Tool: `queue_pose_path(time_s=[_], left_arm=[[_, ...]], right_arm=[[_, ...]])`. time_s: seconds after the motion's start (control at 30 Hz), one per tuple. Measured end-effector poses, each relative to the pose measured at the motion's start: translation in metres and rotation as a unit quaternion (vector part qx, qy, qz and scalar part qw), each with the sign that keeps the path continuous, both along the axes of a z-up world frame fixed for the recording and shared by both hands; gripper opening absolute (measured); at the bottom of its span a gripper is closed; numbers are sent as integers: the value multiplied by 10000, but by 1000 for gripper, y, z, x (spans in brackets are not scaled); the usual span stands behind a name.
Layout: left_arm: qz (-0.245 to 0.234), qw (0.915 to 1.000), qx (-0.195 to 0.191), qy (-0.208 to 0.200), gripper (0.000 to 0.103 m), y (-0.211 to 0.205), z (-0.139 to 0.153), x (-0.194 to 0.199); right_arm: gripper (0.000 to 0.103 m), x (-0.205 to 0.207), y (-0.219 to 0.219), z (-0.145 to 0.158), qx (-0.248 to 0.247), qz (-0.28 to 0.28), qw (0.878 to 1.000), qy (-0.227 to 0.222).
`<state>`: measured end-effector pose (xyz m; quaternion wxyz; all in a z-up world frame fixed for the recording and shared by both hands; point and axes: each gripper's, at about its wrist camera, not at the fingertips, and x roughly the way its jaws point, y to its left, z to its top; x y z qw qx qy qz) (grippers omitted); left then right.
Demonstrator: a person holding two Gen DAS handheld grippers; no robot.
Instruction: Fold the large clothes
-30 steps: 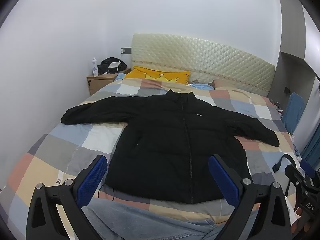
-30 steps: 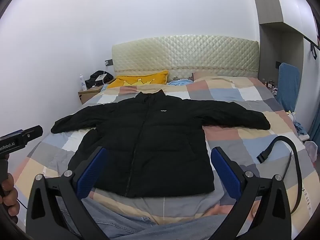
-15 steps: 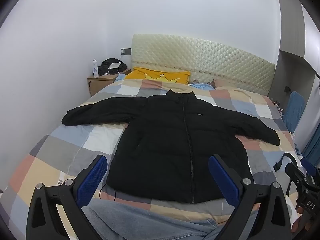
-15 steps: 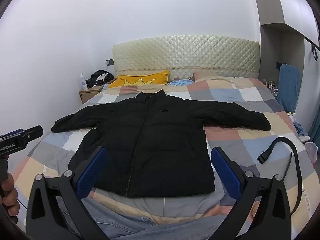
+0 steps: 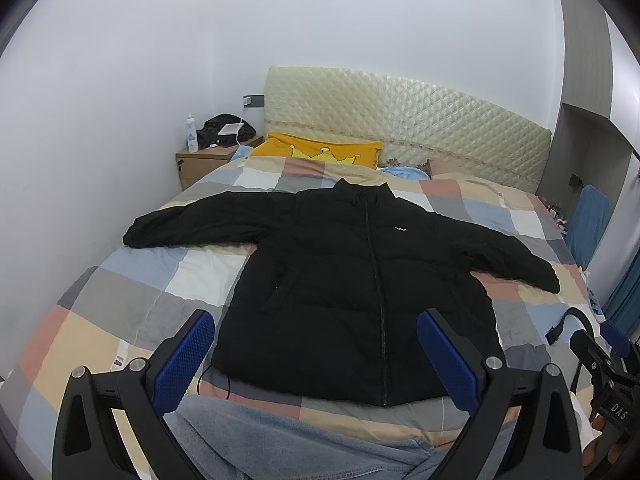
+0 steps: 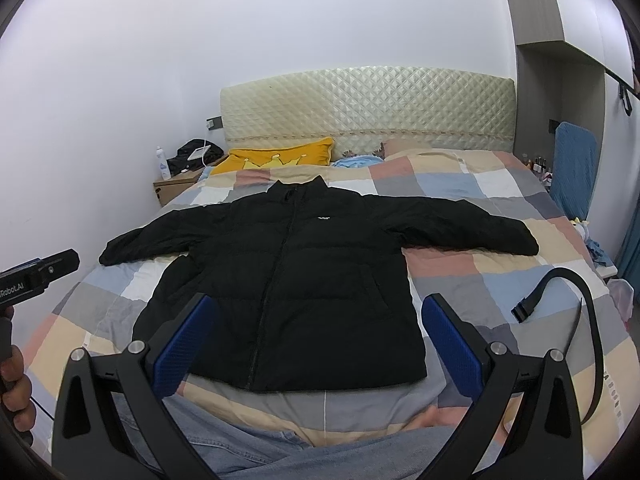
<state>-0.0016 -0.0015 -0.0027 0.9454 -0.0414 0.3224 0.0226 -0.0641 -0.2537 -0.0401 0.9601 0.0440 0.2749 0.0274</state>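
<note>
A black puffer jacket (image 5: 360, 280) lies flat on its back in the middle of the bed (image 5: 120, 312), zipped up, collar toward the quilted headboard (image 5: 400, 120) and hem toward the camera. Both sleeves are stretched out sideways across the checked quilt, one reaching toward the wall side, the other toward the far edge.

Left tongs (image 5: 316, 356) hang above the near end of the bed with their blue pads spread wide apart, nothing between them, the jacket's hem framed in the gap. Right tongs (image 6: 318, 338) sit in the same pose, blue pads wide apart and holding nothing, looking straight down the zip. Neither touches the jacket.

In the right wrist view the left tool's body pokes in at the left edge, with the person's hand (image 6: 16, 392) wrapped around its handle. Denim-clad legs (image 6: 280, 456) fill the bottom of both views, just below the hem.

A black strap (image 6: 576, 300) with a buckle curls on the quilt off to the right of the jacket, apart from it. A yellow pillow (image 5: 316, 152) rests against the headboard, and a wooden nightstand (image 5: 204, 164) stands beside it carrying a bottle (image 5: 192, 134) and a dark bundle.
</note>
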Motion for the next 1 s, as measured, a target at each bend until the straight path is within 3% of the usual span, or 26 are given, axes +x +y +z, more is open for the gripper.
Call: queue_pose_path(time_s=[1.0], left_arm=[[-153,9997,-60,170,102,1,-11,5]], right_arm=[[103,6,1,-9,4,-35,9999,164]])
